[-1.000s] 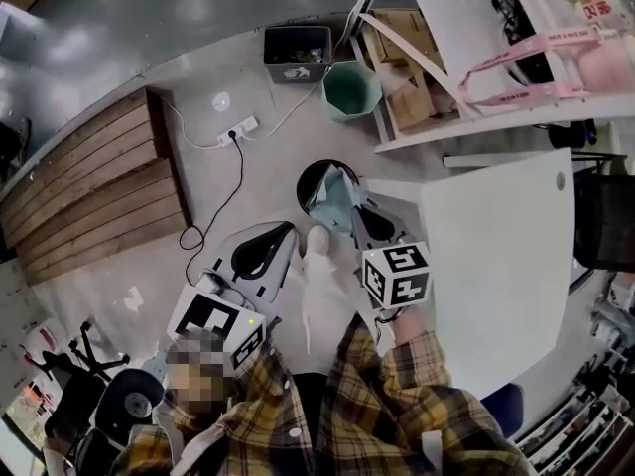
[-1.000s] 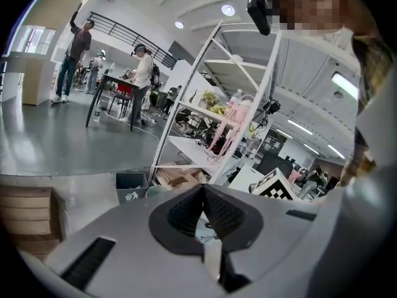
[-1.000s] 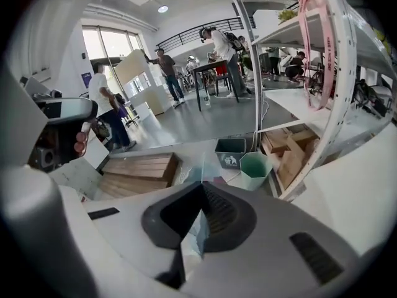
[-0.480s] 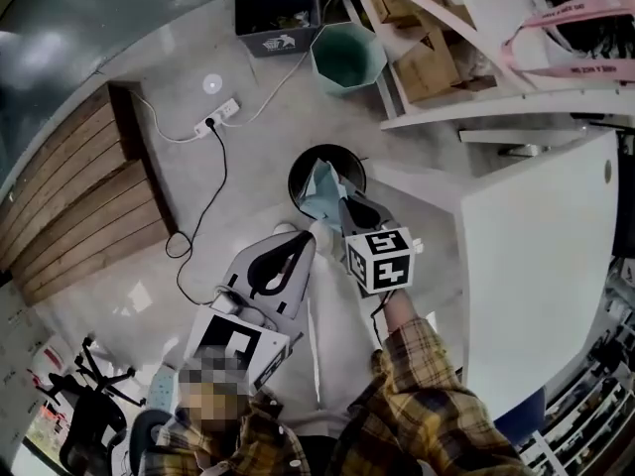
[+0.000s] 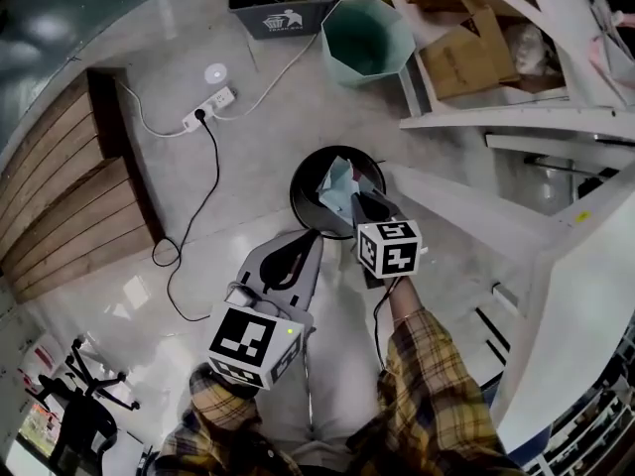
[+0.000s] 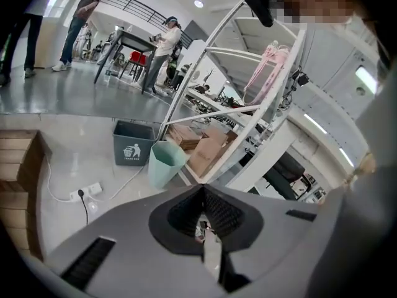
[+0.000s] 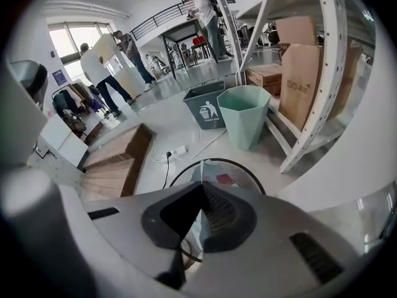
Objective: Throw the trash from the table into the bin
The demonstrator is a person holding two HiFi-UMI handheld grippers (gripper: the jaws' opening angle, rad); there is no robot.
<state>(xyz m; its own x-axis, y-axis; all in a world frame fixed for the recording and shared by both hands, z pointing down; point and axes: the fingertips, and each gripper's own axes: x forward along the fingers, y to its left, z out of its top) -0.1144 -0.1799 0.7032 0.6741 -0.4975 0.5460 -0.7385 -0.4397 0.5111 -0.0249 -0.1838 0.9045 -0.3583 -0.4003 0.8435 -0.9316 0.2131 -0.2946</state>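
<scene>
A black round mesh bin [image 5: 301,198] stands on the floor beside the white table [image 5: 585,305]. My right gripper [image 5: 353,200] is shut on a crumpled pale blue piece of trash [image 5: 338,178], which hangs over the bin's mouth. In the right gripper view the bin [image 7: 249,171] lies just beyond the shut jaws of the right gripper [image 7: 200,189], with the trash [image 7: 208,169] sticking out past them. My left gripper [image 5: 309,245] hangs to the left of the bin, shut, with nothing held. The left gripper view shows the left gripper [image 6: 203,191] with its jaws together.
A mint green bin [image 5: 367,38] and a grey bin [image 5: 280,3] stand farther off by a white shelf frame with cardboard boxes [image 5: 466,62]. A power strip [image 5: 208,109] with its cable lies on the floor; a wooden platform [image 5: 60,196] is at the left.
Both grippers have sunk toward the floor. The black bin looks larger and closer, and the right gripper still holds the blue trash over it.
</scene>
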